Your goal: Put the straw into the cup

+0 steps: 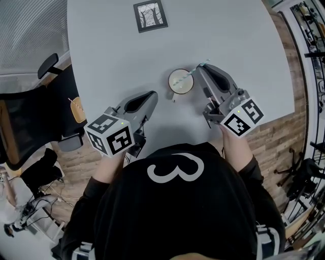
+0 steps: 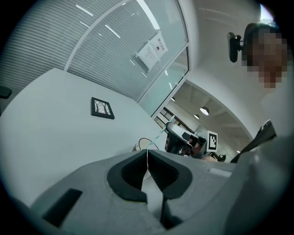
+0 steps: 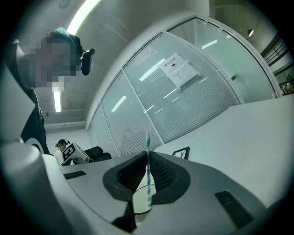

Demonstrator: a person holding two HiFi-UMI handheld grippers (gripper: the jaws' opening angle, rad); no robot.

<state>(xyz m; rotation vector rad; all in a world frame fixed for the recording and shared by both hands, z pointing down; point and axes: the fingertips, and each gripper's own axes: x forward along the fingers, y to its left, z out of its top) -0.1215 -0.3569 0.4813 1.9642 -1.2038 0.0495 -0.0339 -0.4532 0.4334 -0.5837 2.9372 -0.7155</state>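
Teal-and-white striped paper straw (image 1: 192,74), pinched partway along its length between the black ribbed pads of the right gripper (image 1: 201,69). The jaws stand nearly together with only the straw between them. In the head view the straw slants from above the gripper's tips down toward the round paper cup with a brown rim (image 1: 171,86). Its lower end lies at the cup's mouth, apparently just inside the rim, though how deep it reaches cannot be told.

Handling, as judged: the straw is very light and moderately stiff, but hollow, so a hard squeeze would flatten or kink it. A hold near mid-length, as here, leaves a free lower end to guide into the opening. The cup is also light and could tip or slide if the straw pushes sideways on its wall.

Contents: the cup's interior looks pale and uniform. Whether that is liquid or bare paper is not clear.

The left gripper (image 1: 154,94) lies low over the pale grey table (image 1: 101,45), near the cup but apart from it, with its jaws closed on each other and nothing held. A small black-framed picture (image 1: 150,15) lies well beyond the cup.
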